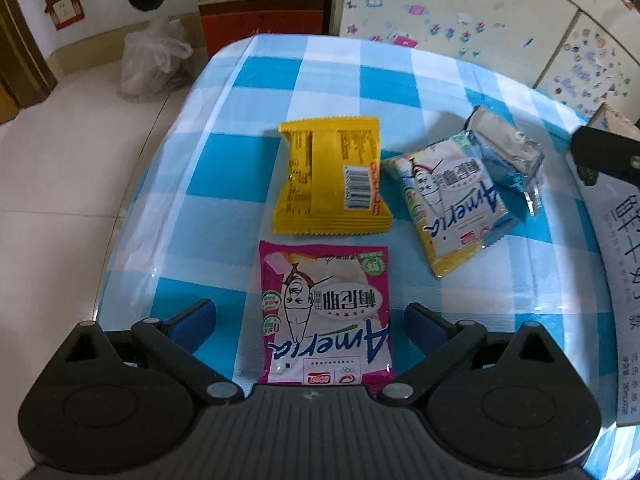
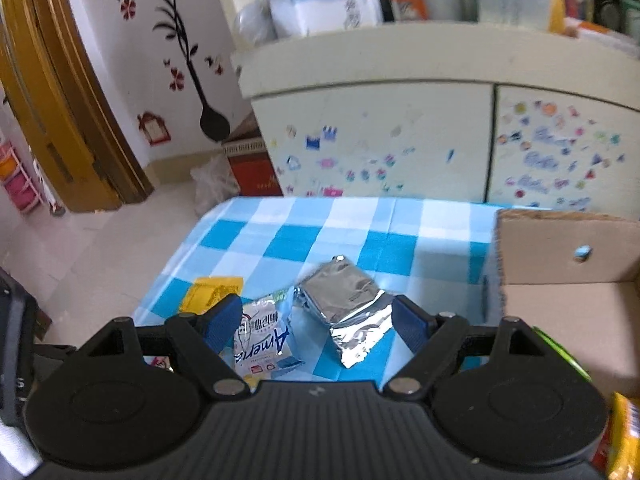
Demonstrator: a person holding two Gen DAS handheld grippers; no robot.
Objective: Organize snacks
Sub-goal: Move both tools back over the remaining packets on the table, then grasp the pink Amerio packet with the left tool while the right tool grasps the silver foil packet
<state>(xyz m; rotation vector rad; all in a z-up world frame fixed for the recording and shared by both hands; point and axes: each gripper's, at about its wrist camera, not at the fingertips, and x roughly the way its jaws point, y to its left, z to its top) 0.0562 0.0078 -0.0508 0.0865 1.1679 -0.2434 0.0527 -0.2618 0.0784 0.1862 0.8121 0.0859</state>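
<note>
In the left wrist view my left gripper (image 1: 310,320) is open, its fingers on either side of a pink Amerie snack pack (image 1: 324,312) lying flat on the checked table (image 1: 224,168). A yellow pack (image 1: 332,176) lies just beyond it. A white and yellow Amerie pack (image 1: 452,200) and a silver foil pack (image 1: 508,148) lie to the right. In the right wrist view my right gripper (image 2: 316,320) is open above the foil pack (image 2: 344,304) and the white Amerie pack (image 2: 264,336). The yellow pack (image 2: 212,292) shows further left.
A cardboard box (image 2: 560,280) stands open at the table's right side, with packs at its near corner (image 2: 624,432). A white printed box face (image 1: 624,280) is at the right edge in the left view. A sticker-covered cabinet (image 2: 400,136) stands behind the table. A plastic bag (image 1: 152,64) sits on the floor.
</note>
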